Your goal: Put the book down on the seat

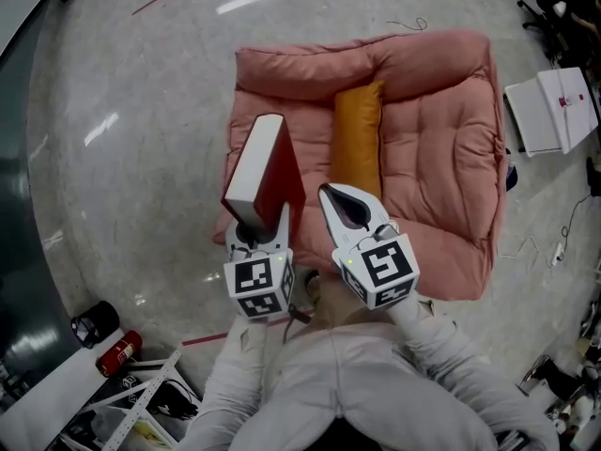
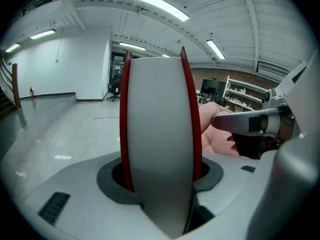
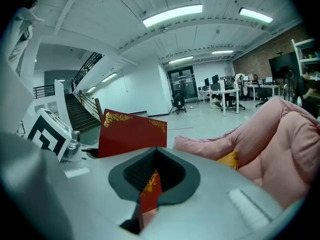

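Above the left edge of the pink seat (image 1: 441,111), gripped the red book (image 1: 263,167) upright in the left gripper (image 1: 255,222), jaws spread wide and pressed on both covers at its lower end. Not yet laid on the cushion, near the orange pillow (image 1: 358,144). Carried the right gripper (image 1: 327,194) alongside over the seat's front edge, jaws drawn together, a red-and-gold sliver in their slit, nature unclear.

Wide open on the seat (image 1: 437,167) right of the pillow (image 1: 358,144), tighter on the strip left of it beneath the book (image 1: 255,165), walled by the puffed back and sides, open over the floor (image 1: 150,158) at left.
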A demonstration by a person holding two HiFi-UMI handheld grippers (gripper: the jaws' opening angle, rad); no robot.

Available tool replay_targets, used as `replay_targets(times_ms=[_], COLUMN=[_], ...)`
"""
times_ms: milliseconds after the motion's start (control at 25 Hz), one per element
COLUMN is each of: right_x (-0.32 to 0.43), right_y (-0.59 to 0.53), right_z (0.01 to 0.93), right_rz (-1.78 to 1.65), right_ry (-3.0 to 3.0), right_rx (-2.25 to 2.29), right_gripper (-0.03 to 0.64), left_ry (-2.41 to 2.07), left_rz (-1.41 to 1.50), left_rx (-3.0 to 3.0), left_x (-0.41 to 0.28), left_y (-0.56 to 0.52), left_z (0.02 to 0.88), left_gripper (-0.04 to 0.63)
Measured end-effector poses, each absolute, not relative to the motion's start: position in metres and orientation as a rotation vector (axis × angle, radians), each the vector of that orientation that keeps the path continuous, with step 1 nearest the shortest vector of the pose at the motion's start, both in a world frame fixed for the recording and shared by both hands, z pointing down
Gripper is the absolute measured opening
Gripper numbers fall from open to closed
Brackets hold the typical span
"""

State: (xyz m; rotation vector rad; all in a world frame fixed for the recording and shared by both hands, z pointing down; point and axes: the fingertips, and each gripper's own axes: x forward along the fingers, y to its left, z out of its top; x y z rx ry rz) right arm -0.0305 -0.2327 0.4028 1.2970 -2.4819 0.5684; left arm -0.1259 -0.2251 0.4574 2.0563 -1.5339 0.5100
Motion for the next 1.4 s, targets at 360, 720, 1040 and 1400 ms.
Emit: replay_targets(times_ms=[360, 720, 1040, 1400], right_x=[-0.025, -0.023, -0.011, 0.008], right_y=[-0.271, -0.309, -0.326, -0.343], right_z=[0.442, 0.479, 0.512, 0.54], right_rz=[0.615, 0.649, 0.691, 0.732], right_ry=[-2.402, -2.344, -2.278, -2.22], right_rx=[1.328, 1.358, 1.381, 1.433], right_gripper=[0.0, 0.0, 0.0, 0.0], left_ry=[-1.457, -1.393, -1.303, -1.238], left_rz=[0.567, 0.64, 0.71, 0.774], left_rx=[2.034, 2.026, 2.009, 1.985], left_x=[-0.115, -0.112, -0.093, -0.075], left_y=[-0.261, -0.3, -0.321, -0.335], left_z=[0.499, 0.543, 0.585, 0.629], left_gripper=[0.242, 0.242, 0.242, 0.242])
